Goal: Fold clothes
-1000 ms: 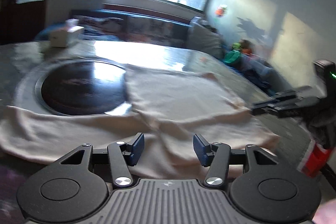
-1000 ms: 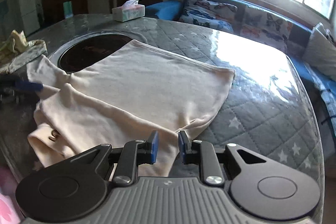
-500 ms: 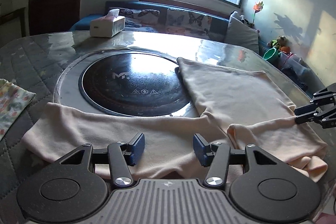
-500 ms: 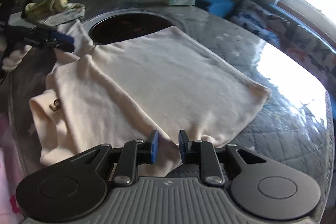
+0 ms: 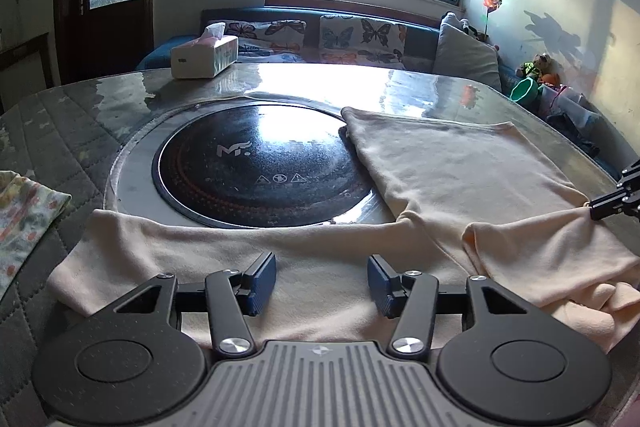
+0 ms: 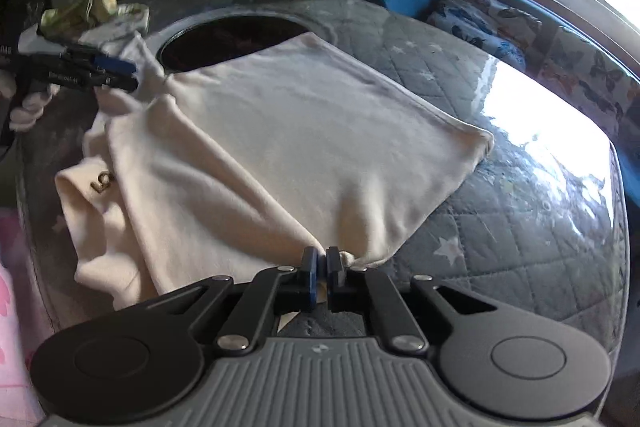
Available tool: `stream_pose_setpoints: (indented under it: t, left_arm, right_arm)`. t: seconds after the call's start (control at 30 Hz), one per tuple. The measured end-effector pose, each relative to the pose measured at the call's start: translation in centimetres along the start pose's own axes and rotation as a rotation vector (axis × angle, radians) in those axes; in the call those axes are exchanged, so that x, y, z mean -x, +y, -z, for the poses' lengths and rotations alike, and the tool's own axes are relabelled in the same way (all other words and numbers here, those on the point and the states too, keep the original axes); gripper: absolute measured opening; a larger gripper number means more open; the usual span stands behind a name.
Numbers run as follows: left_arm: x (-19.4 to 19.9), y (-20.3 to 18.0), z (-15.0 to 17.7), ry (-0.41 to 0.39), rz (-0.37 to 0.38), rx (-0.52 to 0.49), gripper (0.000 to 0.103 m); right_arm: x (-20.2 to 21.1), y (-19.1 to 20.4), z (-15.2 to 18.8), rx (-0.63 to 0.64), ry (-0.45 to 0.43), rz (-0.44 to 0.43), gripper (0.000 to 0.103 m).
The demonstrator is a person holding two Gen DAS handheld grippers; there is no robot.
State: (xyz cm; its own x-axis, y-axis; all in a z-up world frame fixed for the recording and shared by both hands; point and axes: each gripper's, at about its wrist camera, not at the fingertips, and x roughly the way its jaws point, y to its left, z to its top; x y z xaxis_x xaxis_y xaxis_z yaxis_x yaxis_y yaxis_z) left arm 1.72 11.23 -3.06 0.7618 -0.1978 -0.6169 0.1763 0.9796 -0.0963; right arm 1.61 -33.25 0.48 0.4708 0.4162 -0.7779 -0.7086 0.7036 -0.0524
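On the round table point(image 5: 120, 99), a cream sweater point(image 6: 304, 131) is lying spread out, with one sleeve reaching along the near side of the big black cooktop point(image 5: 256, 167). White letters that look like "MF" are showing on the cooktop glass, with three little warning signs under them. Small gold letters are shining on the sweater near its edge, but they are too bent to read.

The right gripper point(image 6: 322, 263) is squeezing its blue pads together on a bunched edge of the sweater. The left gripper point(image 5: 322, 279) is sitting just over the sleeve with its fingers spread wide and nothing between them.

A tissue box point(image 5: 205, 55) is sitting at the far side of the table. A flowery cloth point(image 5: 24, 215) is lying at the left side.
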Motion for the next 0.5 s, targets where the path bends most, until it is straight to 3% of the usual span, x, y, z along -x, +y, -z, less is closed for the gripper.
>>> stream_pose_setpoints:
  t: [0.2, 0.37, 0.5]
  left_arm:
    - [0.7, -0.9, -0.9, -0.006, 0.011, -0.013, 0.053]
    - [2.4, -4.3, -1.3, -0.056, 0.139, -0.043, 0.049]
    - [2.8, -7.1, -1.0, -0.064, 0.259, -0.063, 0.038]
  right_arm:
    - [1.2, 0.9, -0.3, -0.023, -0.07, 0.02, 0.009]
    - [2.3, 2.9, 0.0, -0.025, -0.081, -0.007, 0.016]
    - [2.4, 4.9, 0.9, -0.038, -0.086, -0.028, 0.016]
